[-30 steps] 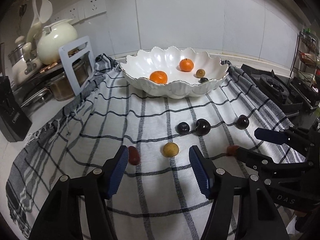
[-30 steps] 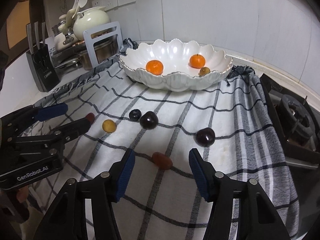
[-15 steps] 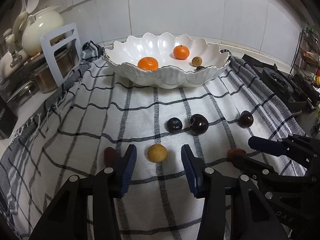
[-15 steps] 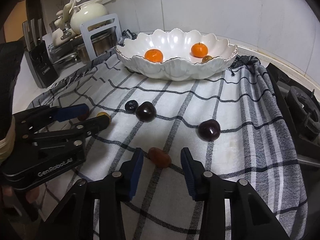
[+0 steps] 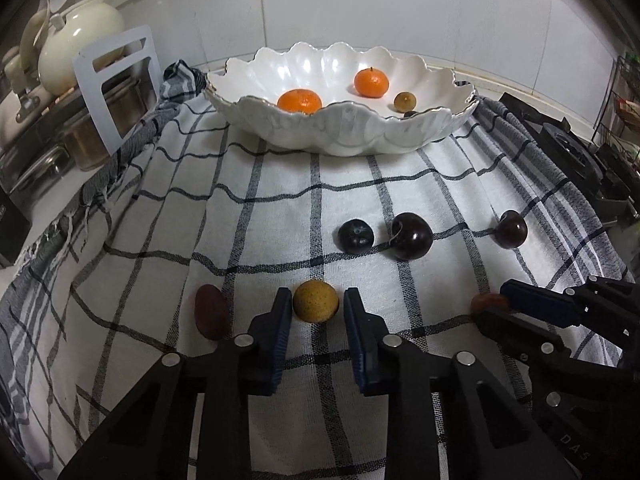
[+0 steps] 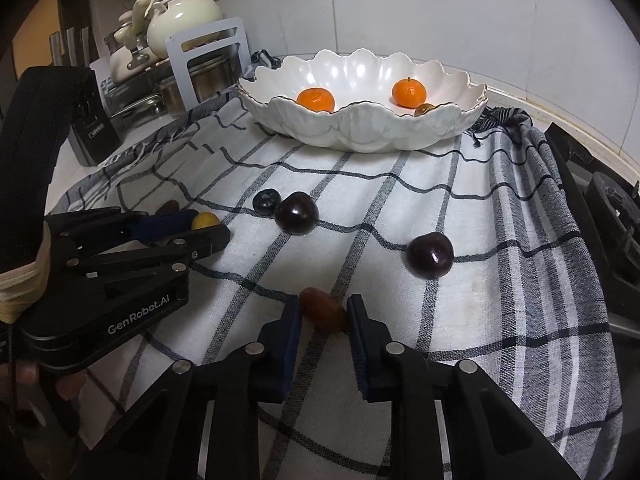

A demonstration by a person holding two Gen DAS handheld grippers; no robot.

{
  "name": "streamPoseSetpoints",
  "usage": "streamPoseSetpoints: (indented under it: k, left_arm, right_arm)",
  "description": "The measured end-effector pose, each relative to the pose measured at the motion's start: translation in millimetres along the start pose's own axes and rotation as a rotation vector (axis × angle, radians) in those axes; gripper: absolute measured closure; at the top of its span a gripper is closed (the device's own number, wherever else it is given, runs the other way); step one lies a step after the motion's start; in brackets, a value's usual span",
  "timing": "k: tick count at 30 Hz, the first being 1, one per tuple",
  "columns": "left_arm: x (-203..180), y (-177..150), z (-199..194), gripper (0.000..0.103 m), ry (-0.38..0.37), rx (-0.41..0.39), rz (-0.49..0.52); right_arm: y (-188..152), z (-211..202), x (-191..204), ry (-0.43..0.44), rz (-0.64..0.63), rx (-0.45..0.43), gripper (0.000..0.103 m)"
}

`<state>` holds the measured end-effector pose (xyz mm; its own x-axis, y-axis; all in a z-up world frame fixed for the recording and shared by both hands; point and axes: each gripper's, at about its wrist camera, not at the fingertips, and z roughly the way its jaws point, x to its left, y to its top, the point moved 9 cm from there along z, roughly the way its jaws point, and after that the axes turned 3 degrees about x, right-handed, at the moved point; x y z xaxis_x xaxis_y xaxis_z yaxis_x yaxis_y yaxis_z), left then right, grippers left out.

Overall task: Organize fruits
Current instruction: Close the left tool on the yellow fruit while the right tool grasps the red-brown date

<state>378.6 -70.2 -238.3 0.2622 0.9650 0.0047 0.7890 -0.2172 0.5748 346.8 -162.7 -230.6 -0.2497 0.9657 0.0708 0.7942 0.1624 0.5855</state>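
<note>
My left gripper (image 5: pixel 316 304) is shut on a small yellow round fruit (image 5: pixel 315 301) that rests on the checked cloth (image 5: pixel 280 208). My right gripper (image 6: pixel 323 312) is shut on a reddish-brown oval fruit (image 6: pixel 322 309), also on the cloth. A second reddish oval fruit (image 5: pixel 210 316) lies left of the left gripper. Three dark plums (image 5: pixel 412 236) lie on the cloth ahead. The white scalloped bowl (image 5: pixel 340 128) at the back holds two tangerines (image 5: pixel 300 101) and a small brown fruit (image 5: pixel 405 101).
A cream teapot (image 5: pixel 80 40), metal pots and a white rack (image 5: pixel 120 80) stand at the back left. A knife block (image 6: pixel 90 128) stands on the left. A gas stove (image 6: pixel 608 216) lies on the right. The tiled wall is behind the bowl.
Both grippers moved forward and down and closed: the left around the yellow fruit, the right around the reddish-brown fruit.
</note>
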Motion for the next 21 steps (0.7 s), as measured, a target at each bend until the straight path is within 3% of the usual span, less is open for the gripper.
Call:
streamPoseSetpoints:
  k: [8,21]
  left_arm:
    - [-1,-2,-3,0.079,0.018,-0.016,-0.002]
    - [1,-3,-22,0.079,0.032,-0.050,-0.019]
  right_arm:
    - [0,-4,2,0.001,-0.021,-0.015,0.086]
    - [3,-17,8,0.000,-0.055,-0.052,0.088]
